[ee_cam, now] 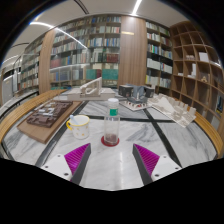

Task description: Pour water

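Note:
A clear plastic water bottle (112, 122) with a white cap stands upright on a red coaster on the marble table (150, 135), just ahead of my fingers and centred between them. A cream cup (79, 126) stands to the bottle's left on the same table. My gripper (112, 160) is open, its magenta pads (77, 156) spread wide apart with only bare tabletop between them. The bottle sits beyond the fingertips, not touched.
A dark wooden tray (50, 116) with items lies on the left part of the table. White objects (136, 97) and other small things stand farther back. Bookshelves (90, 45) line the room's walls, and a wooden shelf unit (195, 60) rises at the right.

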`<state>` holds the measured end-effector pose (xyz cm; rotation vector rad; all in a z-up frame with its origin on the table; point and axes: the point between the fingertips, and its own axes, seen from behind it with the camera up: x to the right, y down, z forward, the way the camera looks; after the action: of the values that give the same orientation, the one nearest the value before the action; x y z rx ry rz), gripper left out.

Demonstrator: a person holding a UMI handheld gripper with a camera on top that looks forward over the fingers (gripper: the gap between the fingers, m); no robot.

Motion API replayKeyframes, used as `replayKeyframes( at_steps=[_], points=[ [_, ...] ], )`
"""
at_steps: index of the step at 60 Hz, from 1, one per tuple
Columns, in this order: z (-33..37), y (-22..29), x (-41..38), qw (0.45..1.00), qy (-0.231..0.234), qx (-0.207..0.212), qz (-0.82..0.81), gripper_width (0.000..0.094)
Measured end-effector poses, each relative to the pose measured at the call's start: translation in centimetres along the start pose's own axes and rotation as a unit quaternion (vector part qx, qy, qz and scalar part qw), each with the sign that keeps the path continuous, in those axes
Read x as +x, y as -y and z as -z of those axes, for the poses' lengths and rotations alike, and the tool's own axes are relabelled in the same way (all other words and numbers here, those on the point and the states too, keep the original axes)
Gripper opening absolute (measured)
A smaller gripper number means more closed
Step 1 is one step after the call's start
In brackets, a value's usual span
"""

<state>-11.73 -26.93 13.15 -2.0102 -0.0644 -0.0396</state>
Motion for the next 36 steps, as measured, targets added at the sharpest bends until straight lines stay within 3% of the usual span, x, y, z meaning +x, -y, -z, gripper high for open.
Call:
replayKeyframes(
  at_steps=[16,36],
  points=[
    [11.3,-3.0,-0.3,1.0,-0.004,-0.015,-0.027,0.0856],
    [16.8,-2.4,1.3,0.999,-0.026,0.018,-0.024,0.0852]
  ],
)
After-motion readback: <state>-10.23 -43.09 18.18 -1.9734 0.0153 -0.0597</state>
